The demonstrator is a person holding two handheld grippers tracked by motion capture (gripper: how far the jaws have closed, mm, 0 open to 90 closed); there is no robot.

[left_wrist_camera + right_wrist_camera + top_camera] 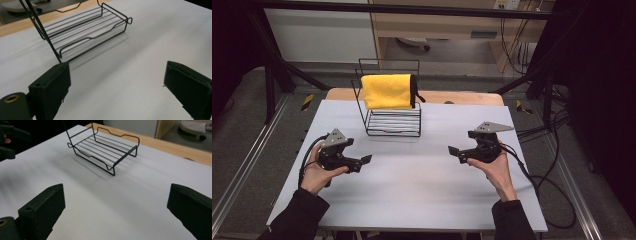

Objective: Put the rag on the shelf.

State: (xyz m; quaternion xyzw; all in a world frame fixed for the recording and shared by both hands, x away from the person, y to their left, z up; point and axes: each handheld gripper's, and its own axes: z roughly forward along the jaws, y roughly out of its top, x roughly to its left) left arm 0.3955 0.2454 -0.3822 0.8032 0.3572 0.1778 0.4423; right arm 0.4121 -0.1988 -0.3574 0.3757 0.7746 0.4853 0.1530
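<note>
Wire rack (393,122) mid-table, yellow towel (387,91) draped over top, white table (422,190)

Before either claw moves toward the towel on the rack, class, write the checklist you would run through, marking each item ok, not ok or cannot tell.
1. Left claw open, nothing between the jaws: ok.
2. Right claw open, nothing between the jaws: ok.
3. Yellow folded cloth towel hangs over the top bar of the black wire rack: ok.
4. Rack stands level on the white table: ok.
5. Rack's lower shelf bare: ok.
6. Towel's far side hangs free: cannot tell.
</note>
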